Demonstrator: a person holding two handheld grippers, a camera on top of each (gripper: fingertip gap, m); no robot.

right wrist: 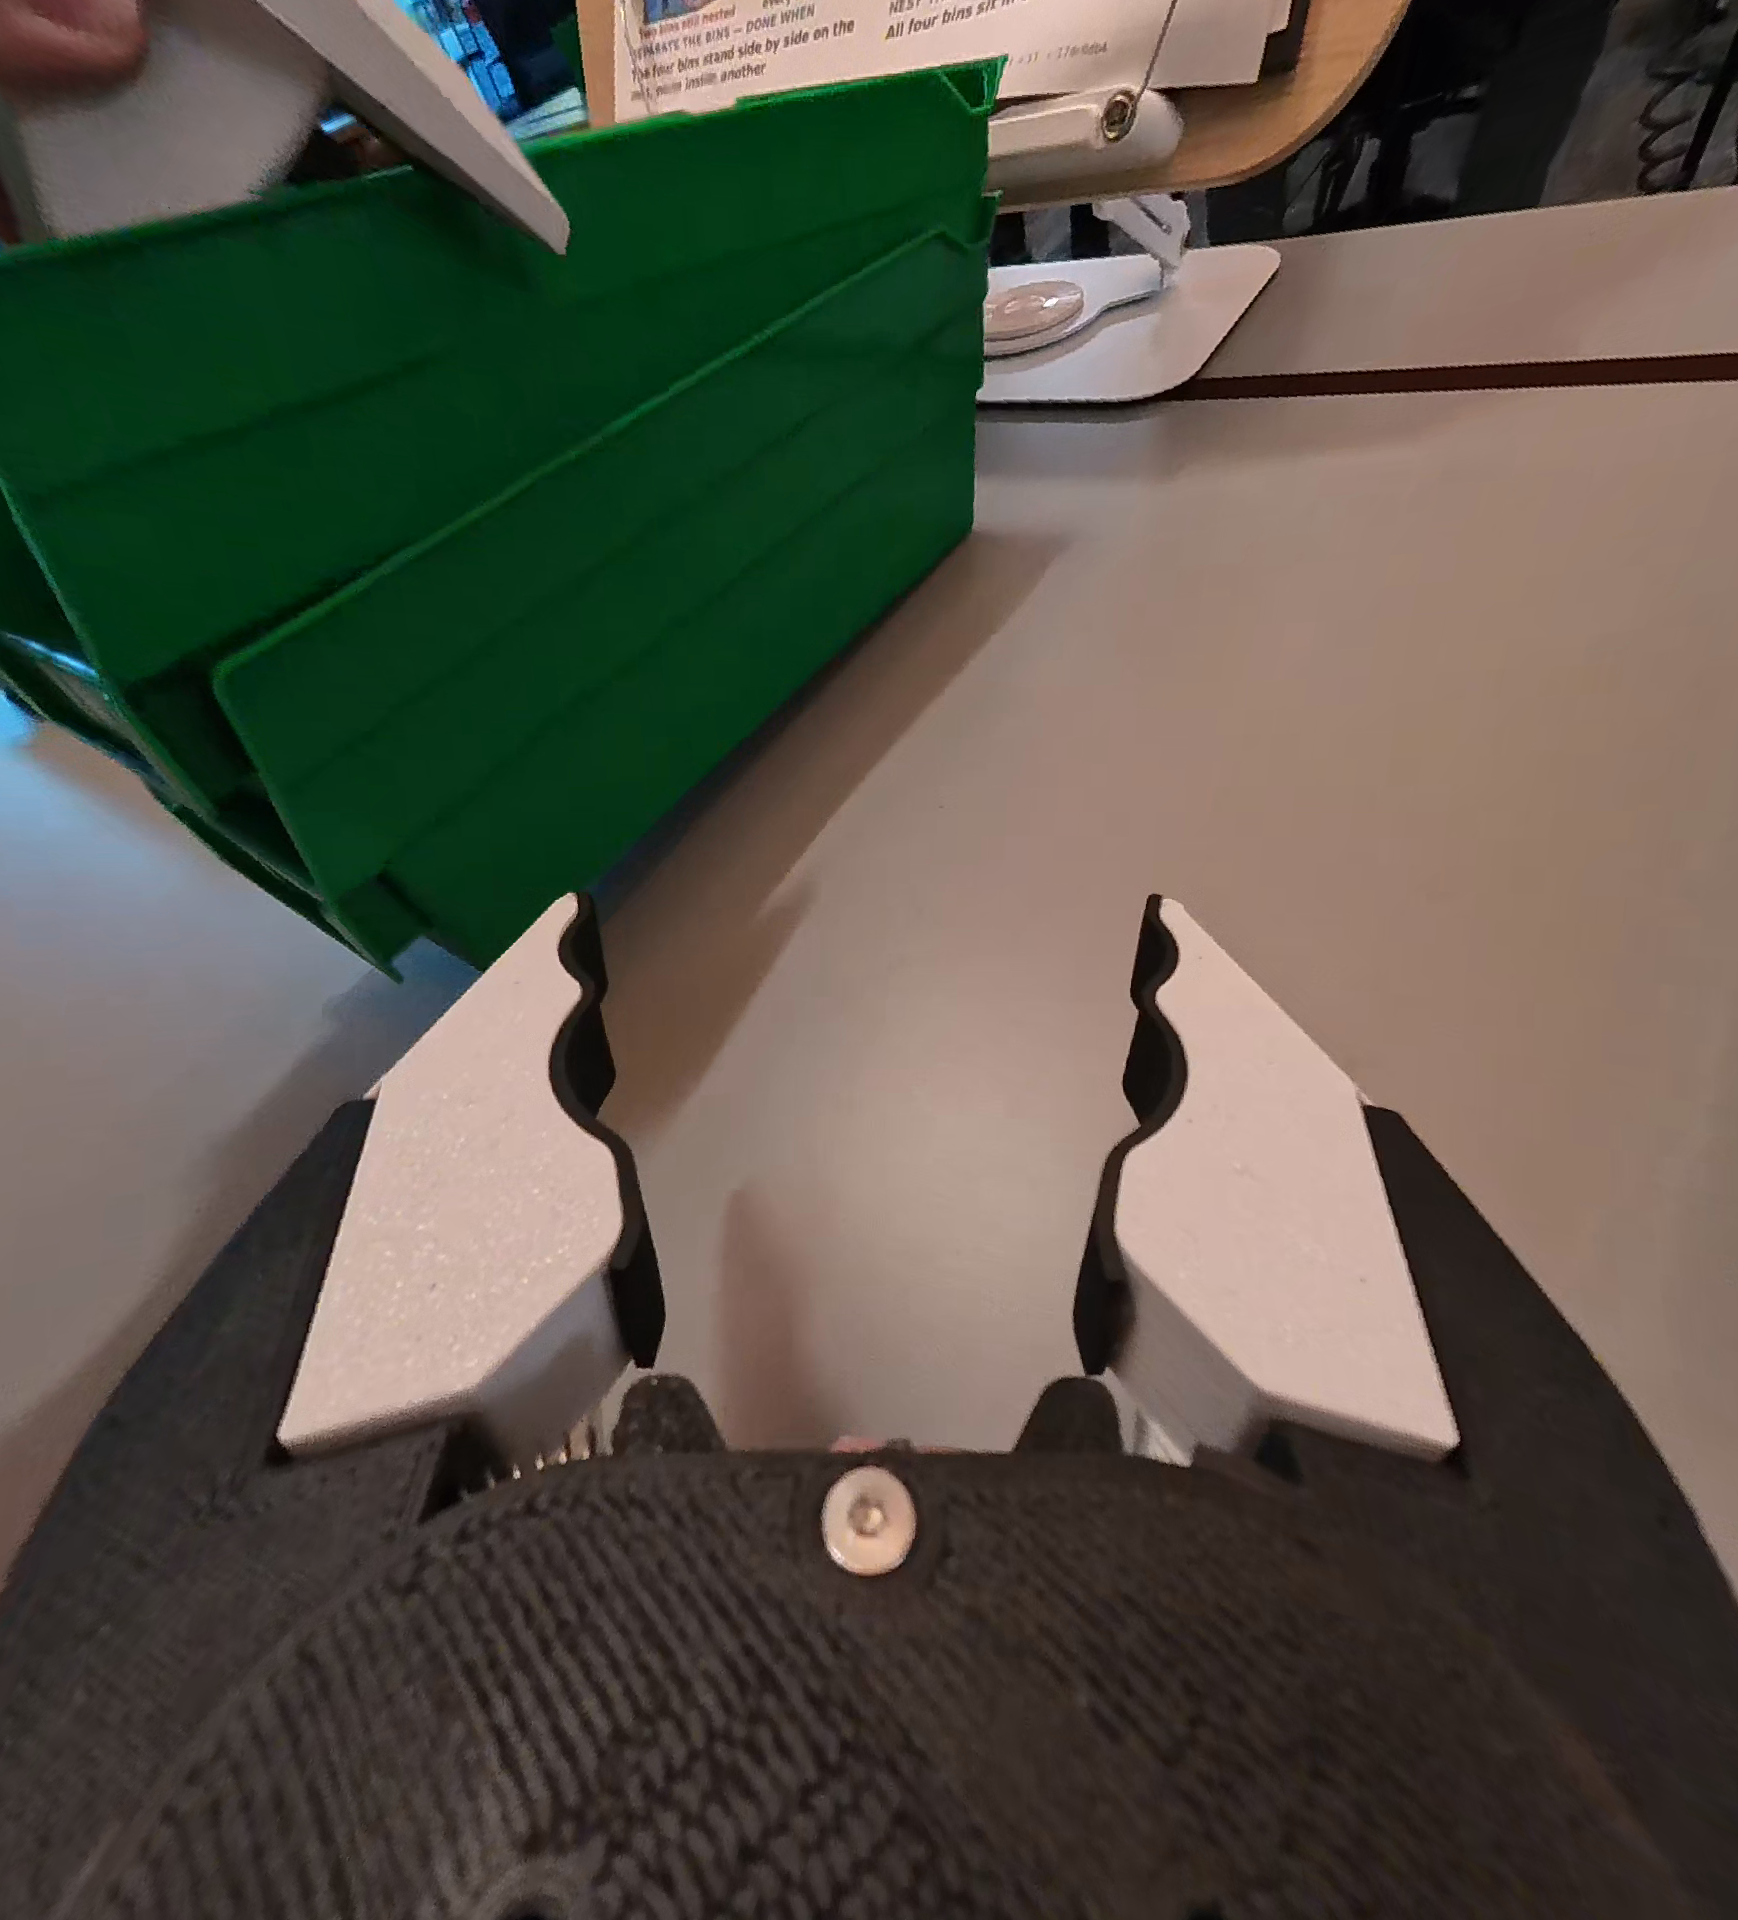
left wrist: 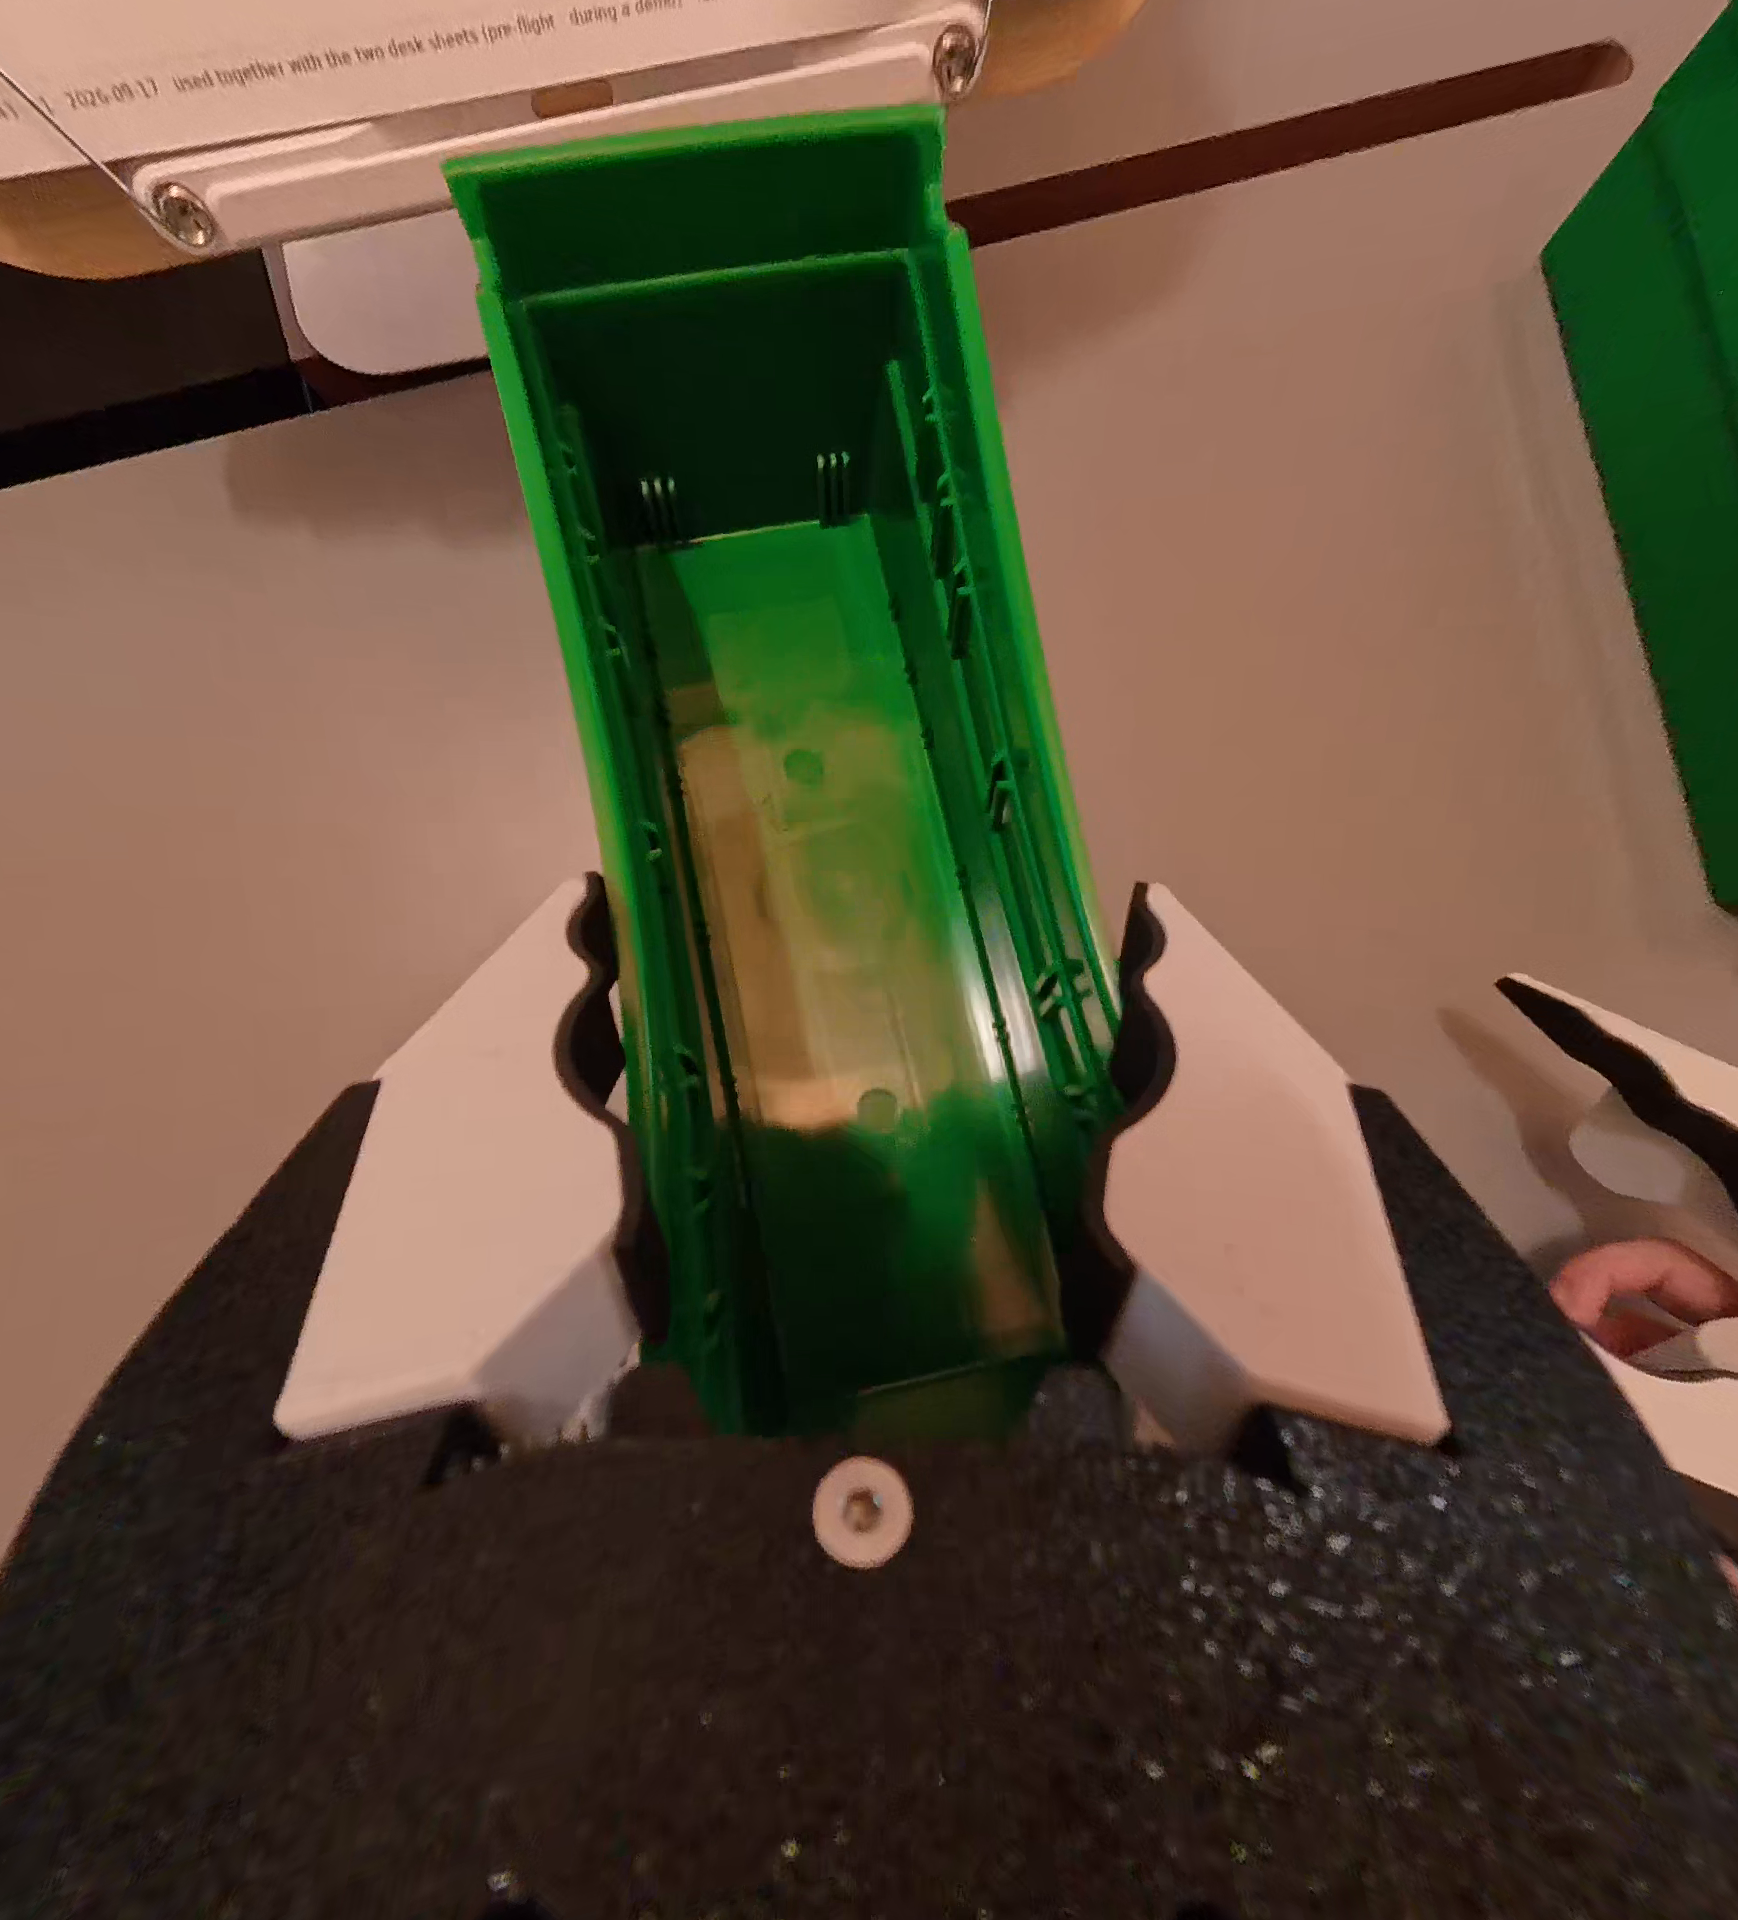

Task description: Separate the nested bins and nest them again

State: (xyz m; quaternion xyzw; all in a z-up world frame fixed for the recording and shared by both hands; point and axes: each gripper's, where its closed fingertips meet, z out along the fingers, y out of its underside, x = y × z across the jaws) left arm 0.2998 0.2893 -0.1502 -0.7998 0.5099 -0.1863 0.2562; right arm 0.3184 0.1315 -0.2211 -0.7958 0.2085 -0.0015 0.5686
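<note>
Left gripper (left wrist: 865, 1039) is clamped across the near end of a stack of nested green bins (left wrist: 740, 644), one wavy black pad (left wrist: 590, 1008) pressed to each outer side wall, so the jaws stand only as wide as the bins. Looking down into the stack from the left wrist view, one bin sits inside another, its back wall a step short of the outer one's, with further rims showing along the right side. The right wrist view shows the stack tilted, its far end down by the grey table (right wrist: 1364, 727) and its near end raised under the left gripper's white finger (right wrist: 449, 125).

Right gripper (right wrist: 870, 1122) hovers just beside the stack, jaws spread wide with only bare table between them; it grips nothing. The left wrist view catches it at the right edge, with a person's hand (left wrist: 1623, 1288) behind it.

Farther off, a second green bin (left wrist: 1717, 468) shows at the upper right of the left wrist view, apart from the held stack. Beyond the bins stands a white stand (right wrist: 1114, 322) carrying a wooden board with printed sheets (left wrist: 429, 94).
</note>
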